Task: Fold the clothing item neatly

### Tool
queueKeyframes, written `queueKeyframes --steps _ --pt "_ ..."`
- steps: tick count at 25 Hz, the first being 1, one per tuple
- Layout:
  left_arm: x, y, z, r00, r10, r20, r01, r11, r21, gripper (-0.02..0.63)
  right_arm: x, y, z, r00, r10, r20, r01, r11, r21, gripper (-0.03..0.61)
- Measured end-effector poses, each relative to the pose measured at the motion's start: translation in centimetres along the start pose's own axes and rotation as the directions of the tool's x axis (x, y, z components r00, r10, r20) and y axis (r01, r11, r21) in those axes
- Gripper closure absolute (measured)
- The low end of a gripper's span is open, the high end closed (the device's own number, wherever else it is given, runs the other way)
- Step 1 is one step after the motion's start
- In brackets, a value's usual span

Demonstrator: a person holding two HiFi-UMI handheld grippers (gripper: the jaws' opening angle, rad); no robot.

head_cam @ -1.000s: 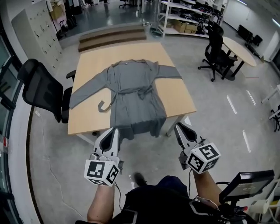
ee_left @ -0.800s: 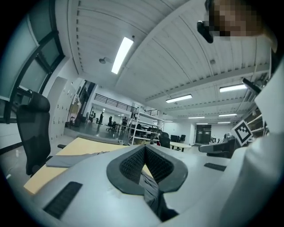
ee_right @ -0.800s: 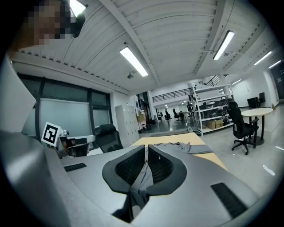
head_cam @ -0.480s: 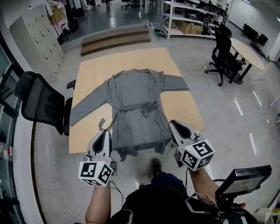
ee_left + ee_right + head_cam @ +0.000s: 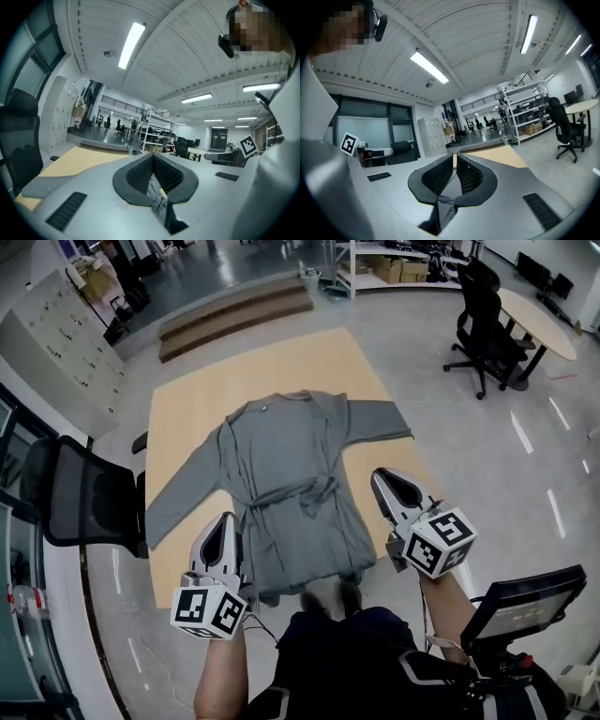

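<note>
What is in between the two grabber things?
The bottom half of the gray robe, spread flat on the wooden table, lies between the left gripper and the right gripper. The head view shows it.

A light wooden tabletop (image 5: 187,418) fills the centre of the frame. A grey robe (image 5: 291,474) lies on it, spread flat, with its collar toward the top, its sleeves stretched out left and right, and its belt tied at the waist.
</note>
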State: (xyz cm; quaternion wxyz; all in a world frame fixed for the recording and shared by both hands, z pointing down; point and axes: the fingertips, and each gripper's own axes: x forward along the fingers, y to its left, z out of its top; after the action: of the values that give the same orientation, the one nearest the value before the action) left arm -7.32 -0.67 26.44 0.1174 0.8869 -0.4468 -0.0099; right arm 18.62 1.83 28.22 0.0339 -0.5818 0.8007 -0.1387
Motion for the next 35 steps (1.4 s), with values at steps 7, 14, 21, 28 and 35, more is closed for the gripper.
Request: queueKeyframes --steps 7,14,21,28,35 --pt "7.9 -1.8 -1.8 0.978 -0.197 -0.065 0.196 0.98 -0.015 0.615 -0.7 -7.5 -1.3 0.969 -0.24 -0.053 0.244 0.966 0.085 0.571" --pt "16.9 -8.8 -2.8 0.922 -0.367 -0.125 0.366 0.93 -0.029 0.615 -5.1 -17.3 -1.8 0.913 -0.404 -0.051 0.407 0.904 0.127 0.569" --pt "26.6 -16.6 -8.9 0.865 -0.404 -0.298 0.413 0.91 -0.036 0.615 -5.7 -29.3 -6.9 0.923 -0.373 -0.092 0.384 0.907 0.172 0.486" --pt "33.4 -19.4 -18.5 0.797 -0.311 -0.518 0.307 0.947 -0.096 0.614 -2.1 -37.7 -17.9 0.922 -0.28 -0.269 0.322 0.938 0.128 0.468" --pt "35.5 -18.5 -24.6 0.733 -0.2 -0.651 0.218 0.975 -0.054 0.614 2.8 -38.4 -28.1 0.896 -0.105 -0.431 0.161 0.982 0.096 0.408"
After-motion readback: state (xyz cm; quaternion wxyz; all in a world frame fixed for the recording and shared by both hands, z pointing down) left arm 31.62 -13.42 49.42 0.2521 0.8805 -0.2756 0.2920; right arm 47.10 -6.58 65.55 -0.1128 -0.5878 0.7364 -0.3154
